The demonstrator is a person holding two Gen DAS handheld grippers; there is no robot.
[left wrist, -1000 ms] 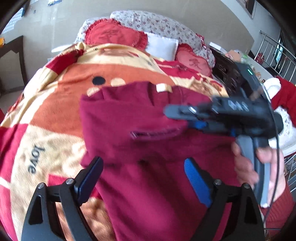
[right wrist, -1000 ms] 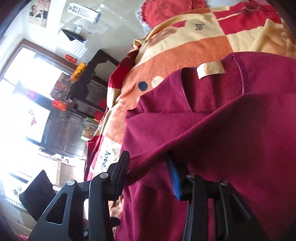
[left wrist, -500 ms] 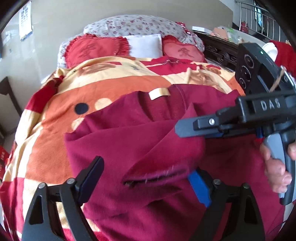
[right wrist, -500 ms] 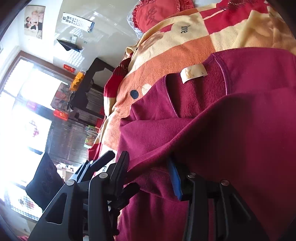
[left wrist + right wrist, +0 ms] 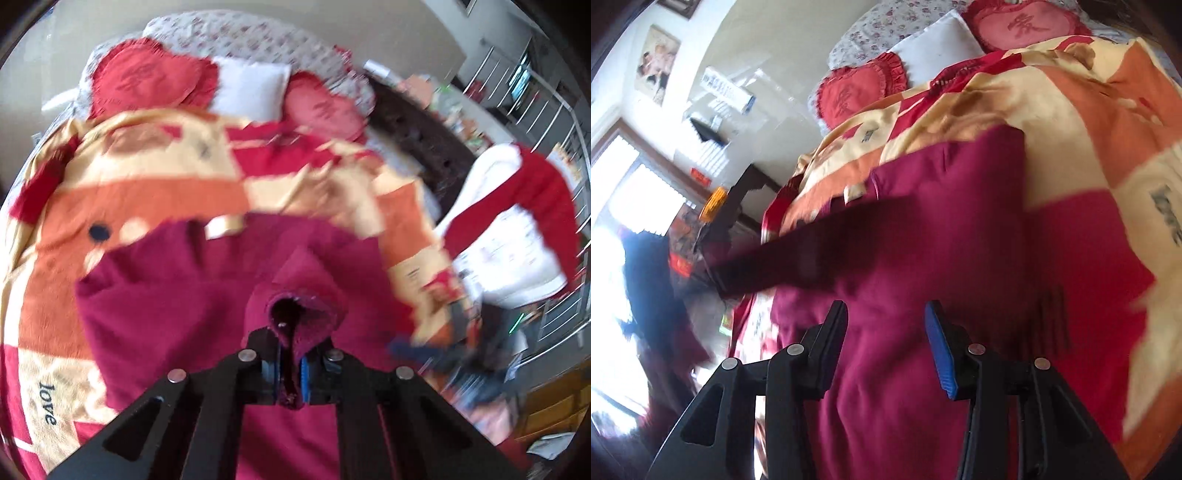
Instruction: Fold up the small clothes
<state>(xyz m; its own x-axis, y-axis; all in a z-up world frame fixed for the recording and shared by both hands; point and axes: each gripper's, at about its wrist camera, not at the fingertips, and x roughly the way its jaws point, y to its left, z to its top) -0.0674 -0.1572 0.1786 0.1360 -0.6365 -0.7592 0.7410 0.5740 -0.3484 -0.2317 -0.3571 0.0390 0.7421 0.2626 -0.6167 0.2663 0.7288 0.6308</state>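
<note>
A maroon fleece top lies on a bed blanket, its neck label toward the pillows. My left gripper is shut on the cuff of its sleeve, whose opening faces the camera. In the right wrist view the top spreads across the blanket with the sleeve stretched out to the left. My right gripper is open and empty just above the top's body. The right gripper shows blurred in the left wrist view.
The orange, cream and red blanket covers the bed. Red heart cushions and a white pillow lie at the head. A white and red garment lies at the right, beside a metal rail.
My left gripper has shut on the sleeve cuff. My right gripper has let go of the sleeve, opened, and drawn away to the right.
</note>
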